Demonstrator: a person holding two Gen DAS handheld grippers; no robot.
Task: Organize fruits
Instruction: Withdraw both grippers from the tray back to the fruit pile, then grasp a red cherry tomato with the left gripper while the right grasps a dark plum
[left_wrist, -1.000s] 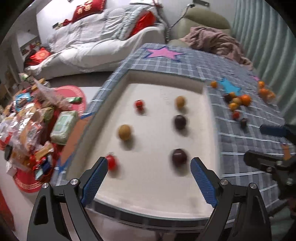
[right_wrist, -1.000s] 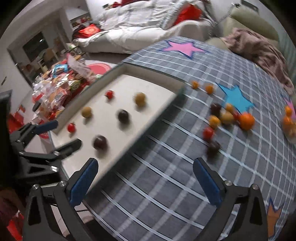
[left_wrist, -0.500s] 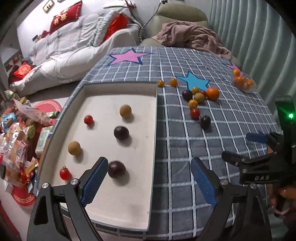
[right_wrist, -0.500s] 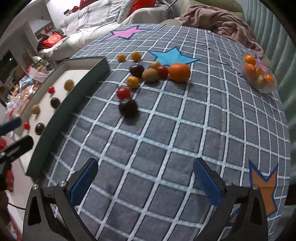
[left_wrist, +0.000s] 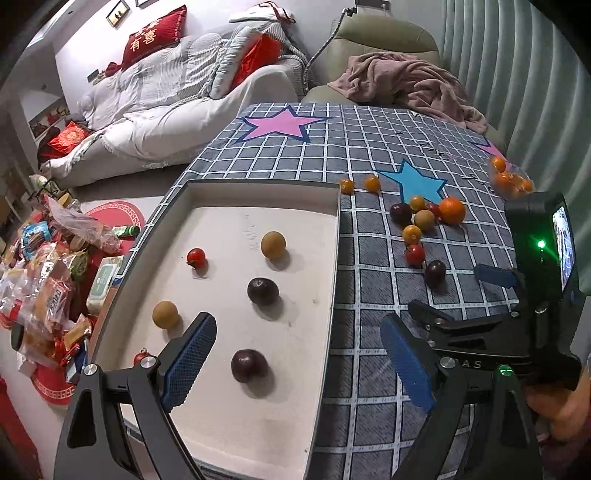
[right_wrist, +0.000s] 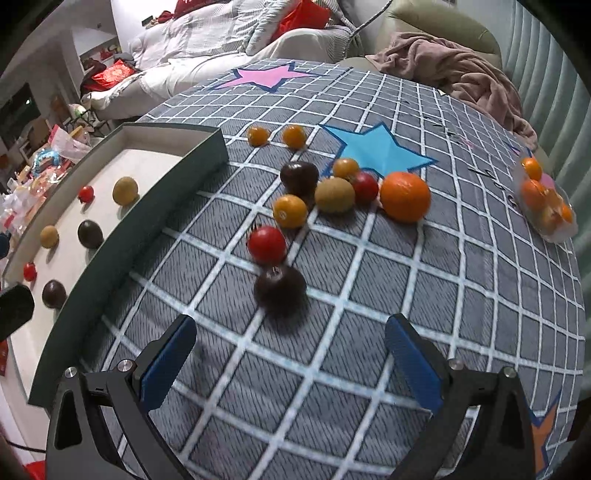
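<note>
A white tray (left_wrist: 325, 280) with a dark rim lies on the left of the checked table and holds several fruits: dark plums (left_wrist: 249, 365), tan round fruits (left_wrist: 273, 244) and red tomatoes (left_wrist: 196, 257). My left gripper (left_wrist: 299, 362) is open and empty above the tray's near end. My right gripper (right_wrist: 291, 365) is open and empty just short of a dark plum (right_wrist: 279, 286) on the cloth. Behind that plum lie a red tomato (right_wrist: 266, 244), a yellow-orange fruit (right_wrist: 290, 211), a tan fruit (right_wrist: 334, 195) and an orange (right_wrist: 405, 196).
A clear bag of small oranges (right_wrist: 546, 201) lies at the table's far right edge. A pink blanket (left_wrist: 406, 85) lies on the chair behind the table. Snack packets (left_wrist: 48, 280) are heaped on the floor at left. The tray's raised wall (right_wrist: 147, 236) stands left of the loose fruit.
Both grippers have swung right and closer to the table. The right gripper has come up close to the dark plum on the cloth. Both stay open and empty.
</note>
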